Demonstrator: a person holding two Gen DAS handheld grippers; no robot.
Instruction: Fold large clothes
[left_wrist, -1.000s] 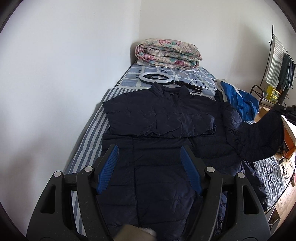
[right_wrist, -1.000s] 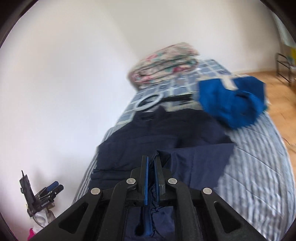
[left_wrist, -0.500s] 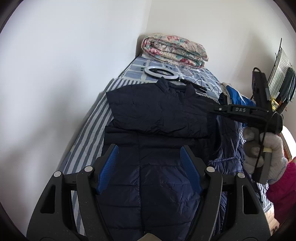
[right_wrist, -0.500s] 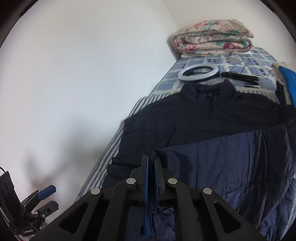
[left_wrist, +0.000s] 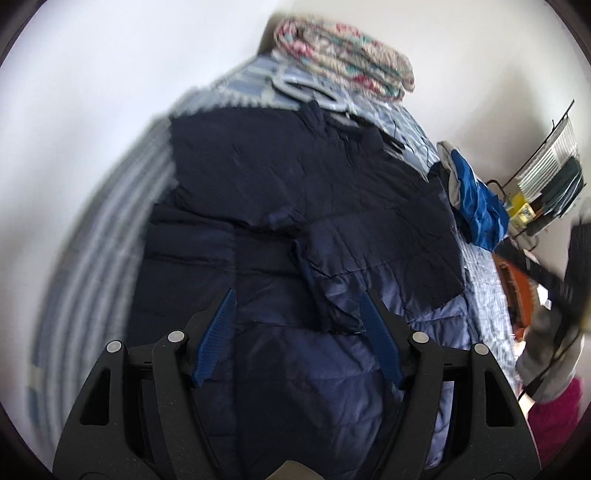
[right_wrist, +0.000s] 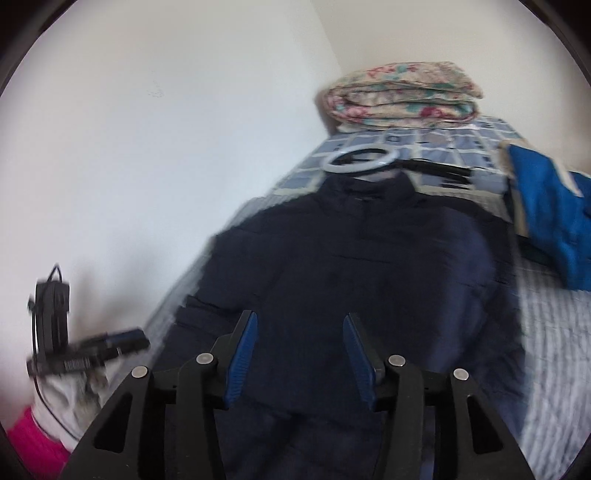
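A dark navy quilted jacket lies spread along the middle of the bed, collar toward the head end, sleeves folded across its crinkled, puffy chest. The left gripper hovers above its lower half, ribbed blue pads wide apart and empty. The right gripper is opening, nothing between its jaws. A folded floral quilt sits at the head corner, a white ring light before it, and shiny blue fabric along the outer edge.
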